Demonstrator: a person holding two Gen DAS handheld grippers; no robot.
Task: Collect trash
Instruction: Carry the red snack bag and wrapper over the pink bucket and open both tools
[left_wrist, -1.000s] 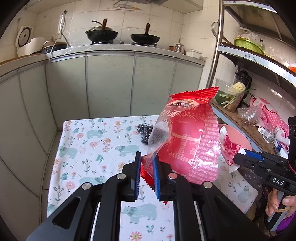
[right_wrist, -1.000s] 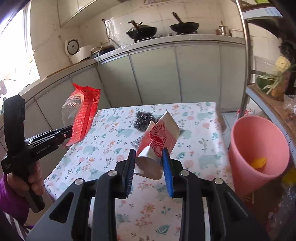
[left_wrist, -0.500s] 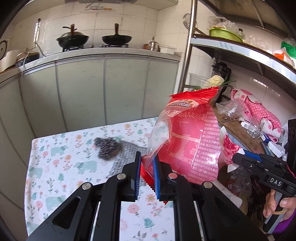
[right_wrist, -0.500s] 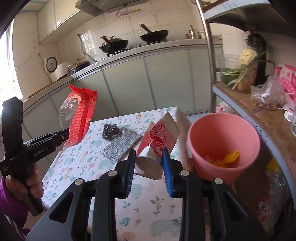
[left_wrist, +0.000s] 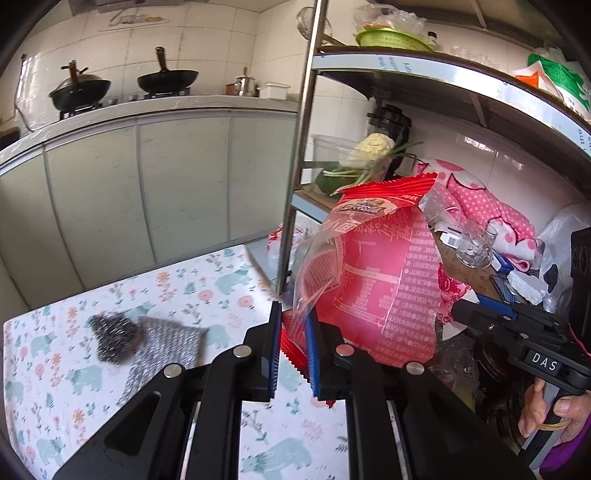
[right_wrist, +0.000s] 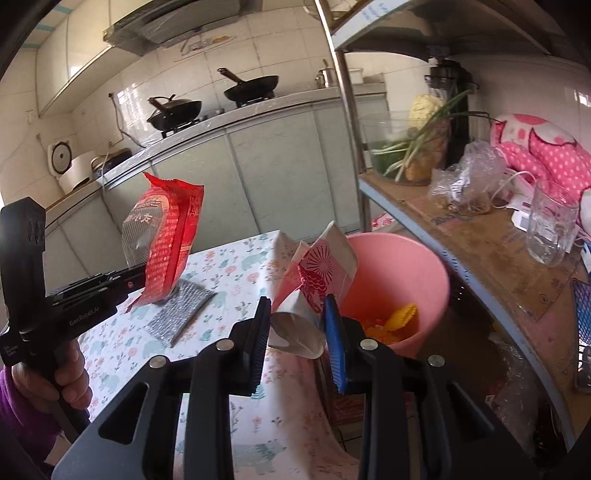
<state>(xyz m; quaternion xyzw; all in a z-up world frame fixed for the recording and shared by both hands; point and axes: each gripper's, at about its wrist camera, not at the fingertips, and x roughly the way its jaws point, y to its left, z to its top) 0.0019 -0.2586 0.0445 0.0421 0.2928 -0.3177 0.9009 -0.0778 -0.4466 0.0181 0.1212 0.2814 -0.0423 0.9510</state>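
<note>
Bright daylight, fisheye-bent edges, dark corner vignette, slight motion blur

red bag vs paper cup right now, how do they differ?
The red bag is held by the left gripper; the paper cup is held by the right gripper. The bag is glossy red plastic with a clear panel; the cup is crushed white-and-red paper. The bag hangs over the table; the cup sits right in front of the pink bin. Both are clamped and lifted off the table.

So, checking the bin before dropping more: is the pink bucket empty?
No, the pink bucket already holds yellow-orange scraps at its bottom.
</note>
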